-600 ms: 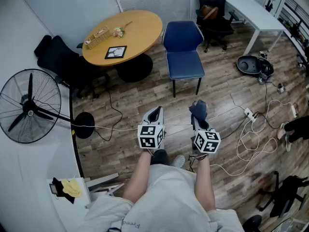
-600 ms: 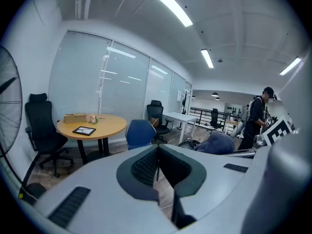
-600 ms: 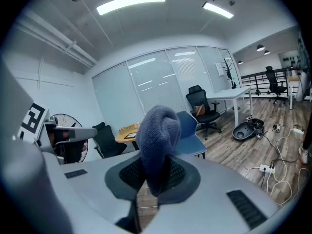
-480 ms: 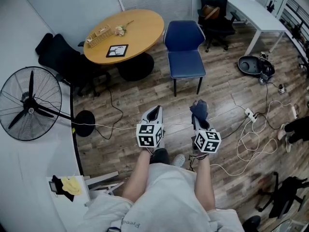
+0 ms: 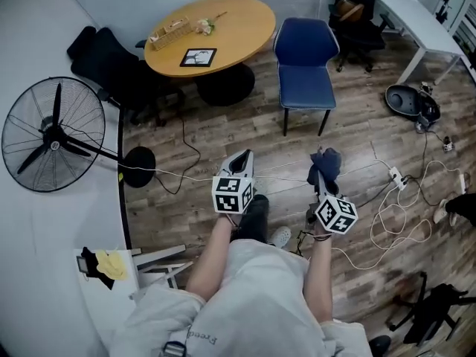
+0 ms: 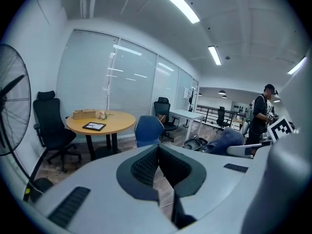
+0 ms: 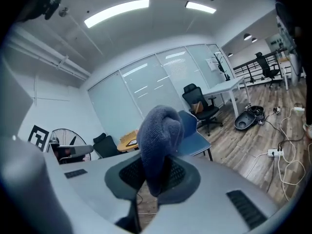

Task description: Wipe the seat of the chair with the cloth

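A blue chair [image 5: 305,65] with a padded seat stands beside the round wooden table [image 5: 216,28], well ahead of both grippers. The chair shows in the left gripper view [image 6: 147,129] and in the right gripper view [image 7: 195,138]. My right gripper [image 5: 324,163] is shut on a dark blue cloth [image 5: 326,161], which bulges up between its jaws [image 7: 158,140]. My left gripper [image 5: 241,161] is shut with nothing in it; its pads [image 6: 146,165] meet. Both are held over the wooden floor, short of the chair.
A standing fan [image 5: 52,136] is at the left, its cable [image 5: 178,177] crossing the floor near the grippers. Black office chairs [image 5: 104,58] stand by the table and the white desk [image 5: 416,21]. Cables and a power strip [image 5: 394,177] lie at the right, near a round black device [image 5: 407,99].
Both grippers and the head camera have moved forward and slightly right toward the chair. The cloth stays held in the right gripper.
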Tool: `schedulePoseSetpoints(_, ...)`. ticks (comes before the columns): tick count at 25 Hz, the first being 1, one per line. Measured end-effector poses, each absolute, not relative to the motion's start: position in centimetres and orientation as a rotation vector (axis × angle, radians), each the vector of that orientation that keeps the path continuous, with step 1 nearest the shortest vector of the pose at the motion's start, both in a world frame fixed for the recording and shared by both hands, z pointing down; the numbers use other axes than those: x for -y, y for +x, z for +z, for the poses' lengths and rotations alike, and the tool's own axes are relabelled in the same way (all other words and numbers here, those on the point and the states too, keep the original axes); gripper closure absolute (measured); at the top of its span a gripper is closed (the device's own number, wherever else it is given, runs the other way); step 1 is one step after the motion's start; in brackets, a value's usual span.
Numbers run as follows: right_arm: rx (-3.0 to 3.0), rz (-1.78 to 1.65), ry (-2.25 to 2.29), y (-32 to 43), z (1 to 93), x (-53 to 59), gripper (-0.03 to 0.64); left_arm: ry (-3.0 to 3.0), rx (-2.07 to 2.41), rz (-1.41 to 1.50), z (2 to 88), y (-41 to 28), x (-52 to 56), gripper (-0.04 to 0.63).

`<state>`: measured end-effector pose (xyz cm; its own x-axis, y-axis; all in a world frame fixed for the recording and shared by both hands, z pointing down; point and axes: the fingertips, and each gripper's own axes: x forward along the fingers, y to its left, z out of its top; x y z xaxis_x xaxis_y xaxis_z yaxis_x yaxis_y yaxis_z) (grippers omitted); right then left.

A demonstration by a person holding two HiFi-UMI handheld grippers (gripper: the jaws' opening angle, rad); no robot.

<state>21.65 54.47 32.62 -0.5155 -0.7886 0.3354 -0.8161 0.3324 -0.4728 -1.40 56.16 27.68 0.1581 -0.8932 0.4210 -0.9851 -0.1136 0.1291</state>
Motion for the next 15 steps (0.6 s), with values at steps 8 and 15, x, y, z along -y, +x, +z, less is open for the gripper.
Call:
schedulePoseSetpoints(8,2.487,0.880,1.529,19.7,33.5,-50.0,0.563,2.119,1.717,0.332,29.3,-2.5,-50.3,0.569)
schedulePoseSetpoints(15,2.406,0.902,1.581,16.5,34.8,-42.0,0.563,2.109,1.648,0.288,30.9,-6.6,-40.9,0.569)
